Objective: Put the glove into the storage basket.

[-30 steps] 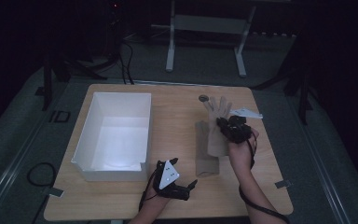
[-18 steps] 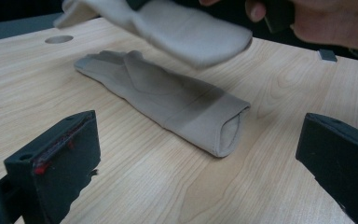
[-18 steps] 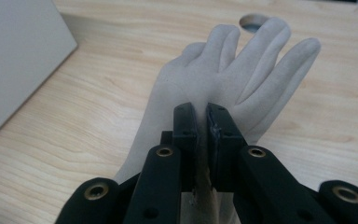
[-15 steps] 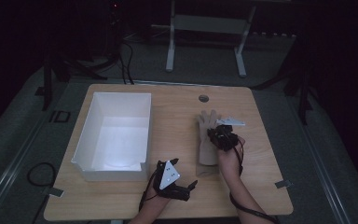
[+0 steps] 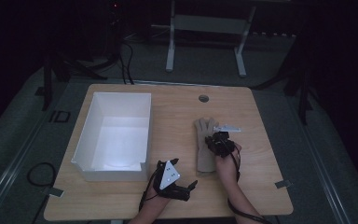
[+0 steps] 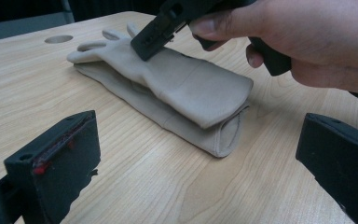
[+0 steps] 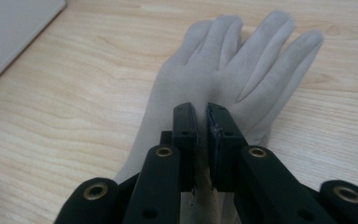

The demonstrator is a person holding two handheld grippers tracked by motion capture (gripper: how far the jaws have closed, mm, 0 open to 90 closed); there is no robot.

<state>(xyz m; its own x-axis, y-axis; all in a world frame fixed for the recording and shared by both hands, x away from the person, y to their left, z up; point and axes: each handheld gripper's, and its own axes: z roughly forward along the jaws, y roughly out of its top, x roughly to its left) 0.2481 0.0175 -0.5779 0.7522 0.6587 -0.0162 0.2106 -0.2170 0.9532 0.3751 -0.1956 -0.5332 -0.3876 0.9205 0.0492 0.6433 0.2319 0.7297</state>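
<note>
The right gripper pinches the top glove of the stacked pair on the table, nothing is in the box yet, and the left gripper waits spread wide.

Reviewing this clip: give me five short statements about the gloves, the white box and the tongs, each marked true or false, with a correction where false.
1. The right tongs are shut on the top glove. True.
2. The gloves lie inside the white box. False: they lie on the table, right of the box.
3. The left tongs stand open with nothing between them. True.
4. One single glove lies there. False: the top glove rests on a second glove.
5. The glove fingers point toward the person. False: they point away.
</note>
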